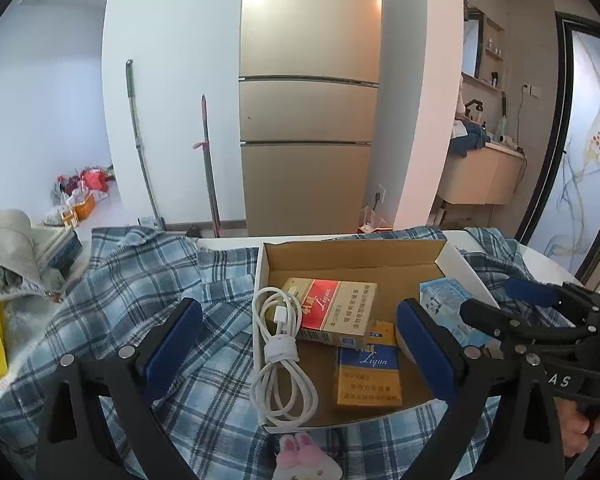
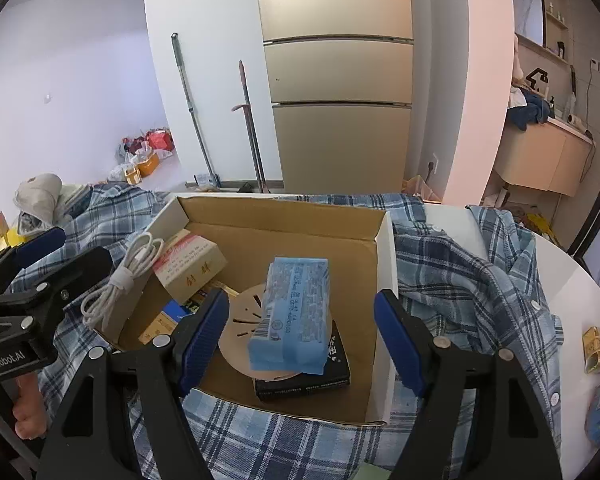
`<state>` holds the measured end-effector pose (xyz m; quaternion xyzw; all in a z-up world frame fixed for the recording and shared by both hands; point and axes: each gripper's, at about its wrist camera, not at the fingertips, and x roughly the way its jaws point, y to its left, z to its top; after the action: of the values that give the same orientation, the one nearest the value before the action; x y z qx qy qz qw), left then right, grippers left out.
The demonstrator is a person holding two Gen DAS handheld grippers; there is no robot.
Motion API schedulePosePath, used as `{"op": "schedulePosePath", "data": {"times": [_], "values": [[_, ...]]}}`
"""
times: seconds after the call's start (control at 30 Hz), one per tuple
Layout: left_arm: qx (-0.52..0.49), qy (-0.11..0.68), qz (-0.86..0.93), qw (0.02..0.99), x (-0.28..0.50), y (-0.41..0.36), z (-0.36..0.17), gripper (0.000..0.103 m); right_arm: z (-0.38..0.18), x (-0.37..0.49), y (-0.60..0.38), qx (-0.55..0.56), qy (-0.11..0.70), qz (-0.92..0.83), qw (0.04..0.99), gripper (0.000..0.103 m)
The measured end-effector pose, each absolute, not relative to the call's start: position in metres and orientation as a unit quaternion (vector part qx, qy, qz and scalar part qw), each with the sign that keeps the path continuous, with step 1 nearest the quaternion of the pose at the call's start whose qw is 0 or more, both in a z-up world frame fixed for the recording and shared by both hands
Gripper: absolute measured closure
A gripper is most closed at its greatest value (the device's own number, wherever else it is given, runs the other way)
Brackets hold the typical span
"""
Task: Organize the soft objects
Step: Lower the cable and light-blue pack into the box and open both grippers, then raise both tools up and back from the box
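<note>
Fingers of both grippers stood spread wide with nothing between them: the left gripper (image 1: 300,340) hung over the near-left part of the cardboard box (image 1: 352,258), and the right gripper (image 2: 300,336) hung over its near-right part. Nearest the left camera lay a small pink plush rabbit (image 1: 300,456) on the plaid shirt (image 1: 140,280), just outside the box's near wall; judged from the task, this soft toy was the likeliest next pick, and it would be best taken by lowering the open fingers around its body and squeezing gently, since plush gives and can slip from a shallow pinch. The shirt lay spread under and around the box, so a low approach risked catching a fold along with the toy. Inside the box, the left view showed a coiled white cable (image 1: 280,356) draped over the left wall, a red and gold carton (image 1: 336,308) and a yellow one (image 1: 368,372). The right view alone showed the blue tissue pack (image 2: 296,312) in full, resting on a round slotted disc (image 2: 244,328) and a black box (image 2: 304,380); it did not show the rabbit at all. It also showed small items on the bare table (image 2: 572,280) at far right, too warped at the edge to name, perhaps packets. Beyond stood a gold refrigerator (image 1: 308,120).
</note>
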<state>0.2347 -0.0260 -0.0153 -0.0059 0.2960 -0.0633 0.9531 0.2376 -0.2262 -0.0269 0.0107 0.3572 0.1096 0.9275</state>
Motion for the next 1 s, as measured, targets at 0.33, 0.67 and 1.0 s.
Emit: {"op": "schedulePosePath", "data": {"times": [0.33, 0.67, 1.0], "values": [[-0.016, 0.237, -0.065, 0.969, 0.199, -0.026, 0.035, 0.004, 0.023, 0.214, -0.239, 0.035, 0.308, 0.099, 0.946, 0.029], [-0.001, 0.148, -0.079, 0.986, 0.134, -0.031, 0.112, 0.004, 0.089, 0.174, -0.245, 0.023, 0.252, 0.067, 0.965, 0.029], [-0.002, 0.06, -0.09, 0.994, 0.048, -0.035, 0.141, 0.0, 0.125, 0.091, -0.261, 0.029, 0.177, 0.073, 0.981, 0.024]]}}
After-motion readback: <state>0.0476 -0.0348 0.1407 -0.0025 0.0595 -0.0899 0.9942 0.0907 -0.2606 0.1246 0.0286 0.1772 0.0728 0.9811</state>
